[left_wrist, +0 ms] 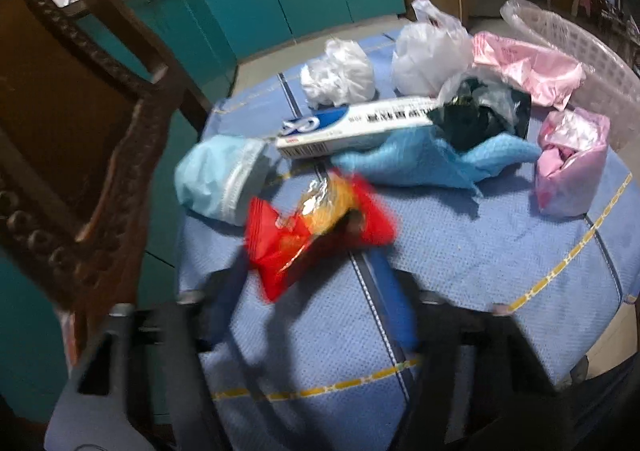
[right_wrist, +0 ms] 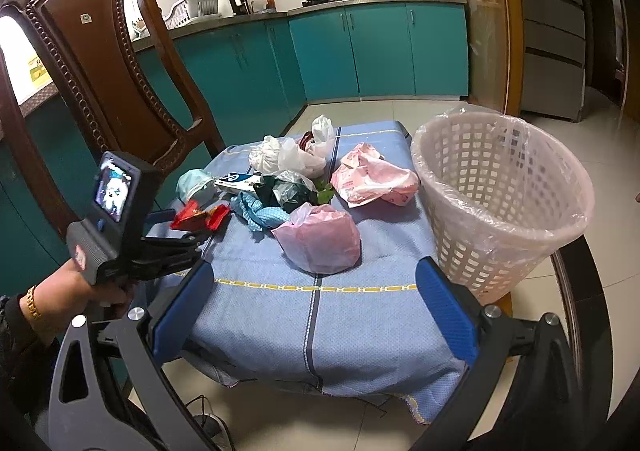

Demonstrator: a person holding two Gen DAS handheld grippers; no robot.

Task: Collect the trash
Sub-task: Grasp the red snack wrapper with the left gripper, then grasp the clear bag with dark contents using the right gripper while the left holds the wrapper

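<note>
A red snack wrapper [left_wrist: 312, 227] lies near the left edge of the blue tablecloth [left_wrist: 480, 259]. My left gripper [left_wrist: 312, 271] reaches it from the near side. The blue pads stand apart with the wrapper's near corner between them, and through the blur I see no pad pressing on it. The right wrist view shows the same left gripper [right_wrist: 204, 233], held in a hand, with its tips at the wrapper [right_wrist: 200, 217]. My right gripper [right_wrist: 314, 269] hangs open and empty over the table's near end, just short of a pink bag bundle [right_wrist: 320, 239]. A white lined basket [right_wrist: 500, 191] stands at the right.
More trash lies beyond the wrapper: a blue face mask [left_wrist: 216, 179], a toothpaste box [left_wrist: 352, 127], a blue cloth [left_wrist: 432, 163], a dark green bag [left_wrist: 476, 115], white bags [left_wrist: 340, 73] and pink bags [left_wrist: 528, 67]. A carved wooden chair [right_wrist: 100, 63] stands close on the left.
</note>
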